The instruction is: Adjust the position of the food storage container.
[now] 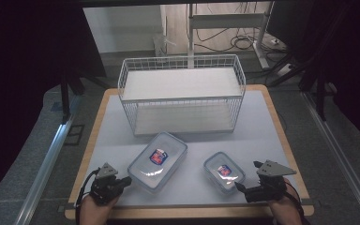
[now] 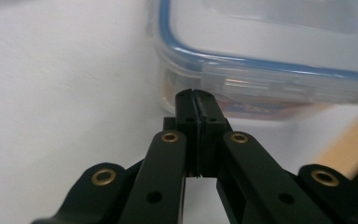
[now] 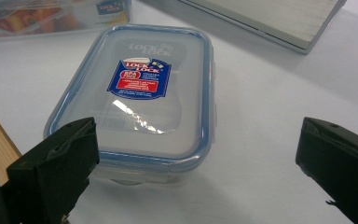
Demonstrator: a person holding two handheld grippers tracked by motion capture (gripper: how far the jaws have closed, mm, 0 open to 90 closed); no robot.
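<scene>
A white bench (image 1: 262, 126) with a pale wooden edge stands on grey floor (image 1: 23, 164). Metal rails (image 1: 47, 159) run along both sides. Behind it are a white wall (image 1: 122, 28), a metal frame (image 1: 225, 21), loose cables (image 1: 243, 42) and dark curtains (image 1: 23, 42).

The small container (image 3: 135, 98) bears "LOCK & LOCK" in raised letters on its clear lid, and the same brand heads the red and blue sticker (image 3: 140, 78) just below that; the sticker's finer print is too small to read. Behind this container, the large container (image 3: 51, 14) carries a small blue Lock & Lock label (image 3: 108, 7) on its side wall.
</scene>
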